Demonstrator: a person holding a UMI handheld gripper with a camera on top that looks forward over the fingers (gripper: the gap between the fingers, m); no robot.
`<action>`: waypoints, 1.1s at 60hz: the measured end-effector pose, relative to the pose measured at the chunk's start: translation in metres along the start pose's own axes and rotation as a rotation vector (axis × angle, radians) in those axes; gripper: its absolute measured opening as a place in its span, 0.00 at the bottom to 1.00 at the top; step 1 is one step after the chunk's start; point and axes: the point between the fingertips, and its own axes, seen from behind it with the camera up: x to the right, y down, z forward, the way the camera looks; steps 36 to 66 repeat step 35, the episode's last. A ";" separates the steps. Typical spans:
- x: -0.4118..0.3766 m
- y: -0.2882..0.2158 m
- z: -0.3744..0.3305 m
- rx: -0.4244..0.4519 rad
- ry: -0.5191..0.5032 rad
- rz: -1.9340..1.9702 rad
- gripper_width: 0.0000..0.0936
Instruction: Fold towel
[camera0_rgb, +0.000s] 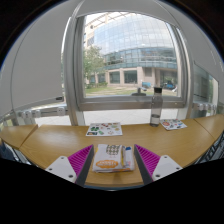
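Booklet (111, 156) between open hand-held gripper (113, 160) fingers (long axis across); no towel visible.

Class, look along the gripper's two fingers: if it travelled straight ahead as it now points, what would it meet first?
Probably the folded towel lying on the table between the open gripper fingers; beyond it the tabletop looks free up to the window, though depth is unclear.

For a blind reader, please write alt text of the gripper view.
The gripper is open, and a folded towel lies on the wooden table between its pink pads. Beyond are two printed sheets and a large window showing a glass building.
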 end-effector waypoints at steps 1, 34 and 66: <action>-0.008 0.004 -0.004 -0.001 0.001 -0.004 0.87; -0.066 0.051 -0.062 -0.039 0.026 0.001 0.87; -0.070 0.052 -0.061 -0.035 0.030 0.002 0.87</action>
